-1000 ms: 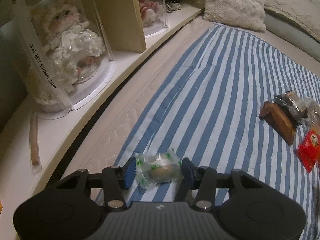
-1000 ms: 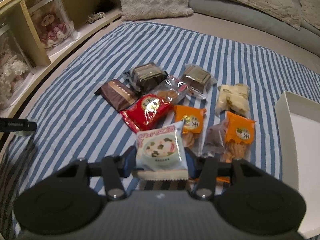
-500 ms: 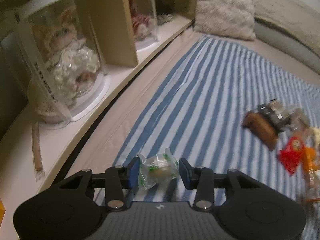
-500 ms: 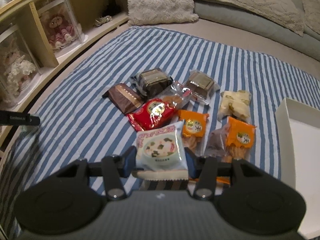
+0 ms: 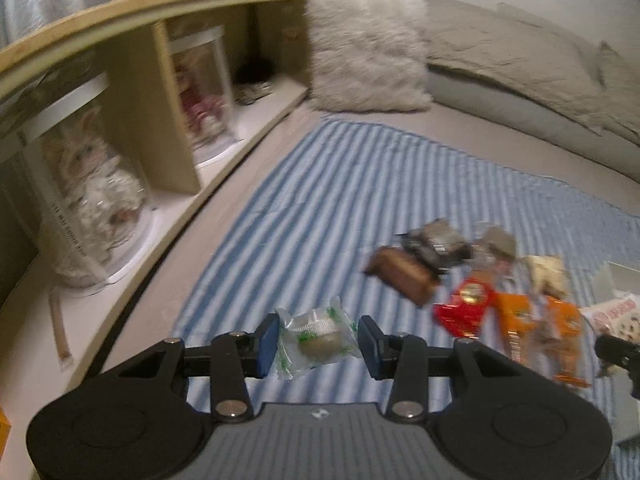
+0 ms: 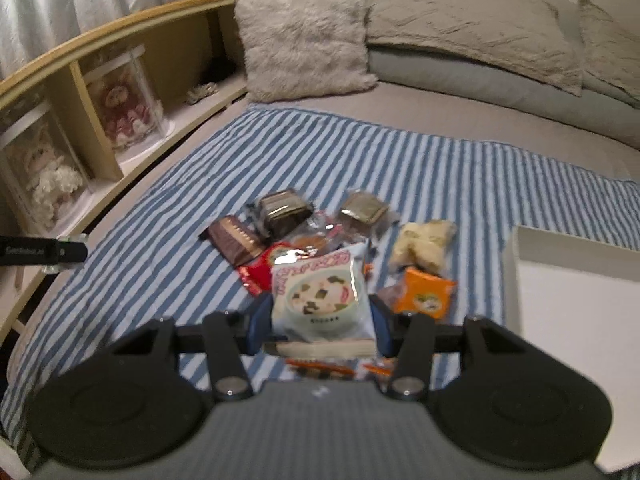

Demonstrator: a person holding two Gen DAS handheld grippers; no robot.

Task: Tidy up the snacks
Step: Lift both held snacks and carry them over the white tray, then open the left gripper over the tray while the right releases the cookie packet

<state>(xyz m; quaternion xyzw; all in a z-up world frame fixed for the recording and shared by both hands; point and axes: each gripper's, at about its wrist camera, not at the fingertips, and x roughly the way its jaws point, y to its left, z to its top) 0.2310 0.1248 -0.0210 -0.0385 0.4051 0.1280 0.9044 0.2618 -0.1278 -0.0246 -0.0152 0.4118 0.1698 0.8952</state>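
My left gripper (image 5: pixel 318 344) is shut on a small clear-and-green wrapped snack (image 5: pixel 316 336), held above the striped blanket (image 5: pixel 320 208). My right gripper (image 6: pixel 318 326) is shut on a pale blue snack packet (image 6: pixel 320 296) with a bowl picture. Beyond it a pile of snacks lies on the blanket: a brown bar (image 6: pixel 236 240), a red packet (image 6: pixel 260 270), orange packets (image 6: pixel 426 294), dark wrapped cakes (image 6: pixel 284 210) and a pale one (image 6: pixel 424 240). A white box (image 6: pixel 568 312) sits at the right. The left gripper's tip shows at the right wrist view's left edge (image 6: pixel 44 250).
A curved wooden shelf (image 5: pixel 168 160) with dolls in clear cases (image 5: pixel 92 196) runs along the left. A fluffy cushion (image 6: pixel 304 36) and grey pillows (image 6: pixel 472 36) lie at the back.
The left gripper has swung right and tilted up with its snack, bringing the snack pile into view. The right gripper has lifted and tilted up with its packet.
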